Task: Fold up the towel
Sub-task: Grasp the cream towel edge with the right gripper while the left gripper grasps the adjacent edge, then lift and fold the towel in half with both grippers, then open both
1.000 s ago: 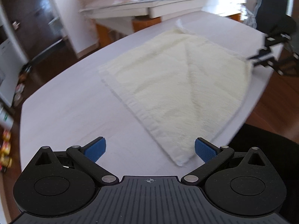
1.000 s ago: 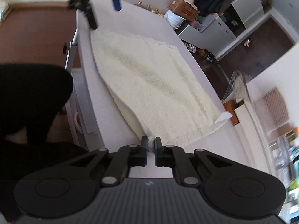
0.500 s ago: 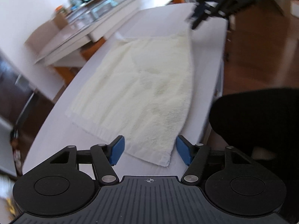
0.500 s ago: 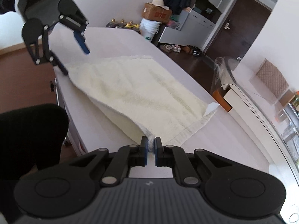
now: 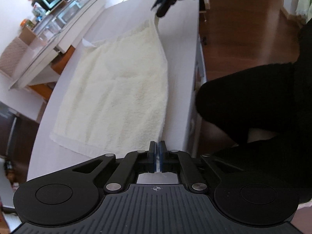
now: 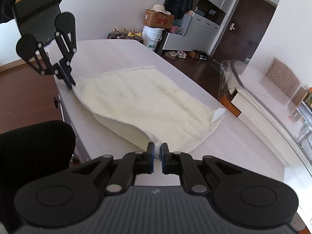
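Note:
A cream towel (image 5: 117, 81) lies spread on the white table (image 5: 181, 44). My left gripper (image 5: 157, 146) is shut on the towel's near corner by the table's front edge. My right gripper (image 6: 157, 148) is shut on the opposite near corner of the towel (image 6: 144, 105), lifting that edge slightly. In the left wrist view the right gripper (image 5: 164, 9) shows at the top, pinching the far end. In the right wrist view the left gripper (image 6: 68, 80) shows at the upper left, on its corner. A small white tag (image 6: 217, 115) sticks up at one far corner.
The person's dark-clad leg (image 5: 253, 97) is close to the table's front edge. A second table with glass items (image 5: 50, 25) stands beyond the far side. Boxes, a bucket (image 6: 152, 37) and bottles stand past the table's end. Wooden floor surrounds.
My left gripper moved onto the towel's near corner and went from open to shut on it. My right gripper stayed shut on its corner and lifted it a little.

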### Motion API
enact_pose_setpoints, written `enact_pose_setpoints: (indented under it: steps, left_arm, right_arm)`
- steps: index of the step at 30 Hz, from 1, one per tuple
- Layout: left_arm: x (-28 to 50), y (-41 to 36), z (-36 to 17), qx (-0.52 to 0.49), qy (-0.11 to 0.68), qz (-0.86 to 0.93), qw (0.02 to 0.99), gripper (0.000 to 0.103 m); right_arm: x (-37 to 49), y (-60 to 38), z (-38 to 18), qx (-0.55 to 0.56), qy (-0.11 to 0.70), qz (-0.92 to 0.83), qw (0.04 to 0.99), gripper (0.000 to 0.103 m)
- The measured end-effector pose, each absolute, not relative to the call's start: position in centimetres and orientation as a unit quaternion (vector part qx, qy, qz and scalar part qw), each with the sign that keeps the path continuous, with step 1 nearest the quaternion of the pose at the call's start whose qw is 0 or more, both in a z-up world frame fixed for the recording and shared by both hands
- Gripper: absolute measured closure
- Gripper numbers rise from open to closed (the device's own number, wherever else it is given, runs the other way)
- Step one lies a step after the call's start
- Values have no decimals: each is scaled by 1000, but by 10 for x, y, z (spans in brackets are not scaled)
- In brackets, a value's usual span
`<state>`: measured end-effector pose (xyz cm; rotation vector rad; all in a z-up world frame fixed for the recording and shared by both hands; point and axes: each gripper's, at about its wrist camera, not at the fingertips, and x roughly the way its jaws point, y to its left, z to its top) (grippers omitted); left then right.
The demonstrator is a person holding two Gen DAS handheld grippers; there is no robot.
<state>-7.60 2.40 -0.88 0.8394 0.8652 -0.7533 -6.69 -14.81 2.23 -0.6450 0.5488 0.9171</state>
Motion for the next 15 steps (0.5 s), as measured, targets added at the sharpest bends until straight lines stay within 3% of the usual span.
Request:
enact_pose_setpoints:
  steps: [9,15]
  left_arm:
    - [-90,41,24,332,421,-385,751,101]
    - [-50,47,40,319,409,-338,785,101]
  right_arm:
    - [-90,-162,29,-293,297,498,760,95]
    - [-60,-159,50,-268,301,499,767,95]
